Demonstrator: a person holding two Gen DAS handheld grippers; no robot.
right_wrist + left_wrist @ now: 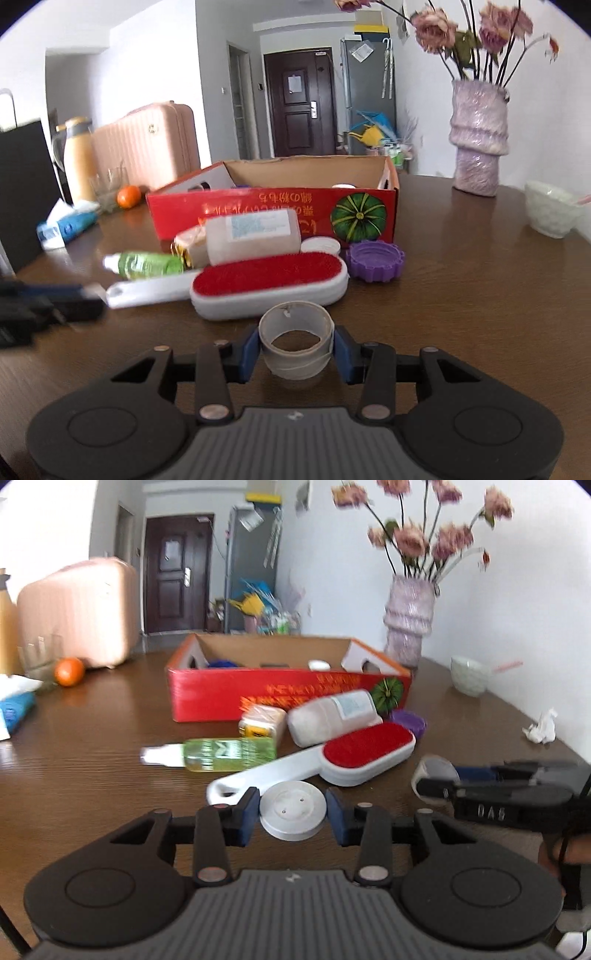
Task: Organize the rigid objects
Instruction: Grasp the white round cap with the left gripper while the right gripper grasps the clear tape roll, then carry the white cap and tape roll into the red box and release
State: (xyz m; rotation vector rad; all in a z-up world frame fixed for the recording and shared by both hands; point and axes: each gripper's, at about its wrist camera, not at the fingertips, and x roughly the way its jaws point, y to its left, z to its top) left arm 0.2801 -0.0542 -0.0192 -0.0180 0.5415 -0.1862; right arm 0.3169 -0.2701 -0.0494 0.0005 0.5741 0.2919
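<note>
brown wood-grain table (pixel 461 302) fills the room's near end, with a dark door and a grey fridge far behind it. on the table stands a red cardboard box (pixel 273 216), open at the top, a green pumpkin printed on its front wall. a few small things lie inside it, mostly hidden by the wall.

just in front of the box lies a huddle of loose things: a white plastic bottle (pixel 251 234) on its side, a green spray bottle (pixel 147 264) lying flat with its white cap pointing left, a small yellow-and-white packet (pixel 262 722) between them, a purple ridged lid (pixel 375 260) near the pumpkin print, and a white lint brush (pixel 269 286) with a red pad, its handle reaching toward the left.

the left gripper (pixel 292 814) pinches a flat white round disc (pixel 292 810) between its blue pads, held close to the brush handle's tip. the right gripper (pixel 295 352) pinches a grey roll of tape (pixel 295 345), upright with its hole facing up, just this side of the brush head.

further off, a lilac vase (pixel 478 140) of pink flowers stands on the right, a pale bowl (pixel 550 212) near it. an orange (pixel 128 196) and a pink suitcase (pixel 147 144) sit at the left.
</note>
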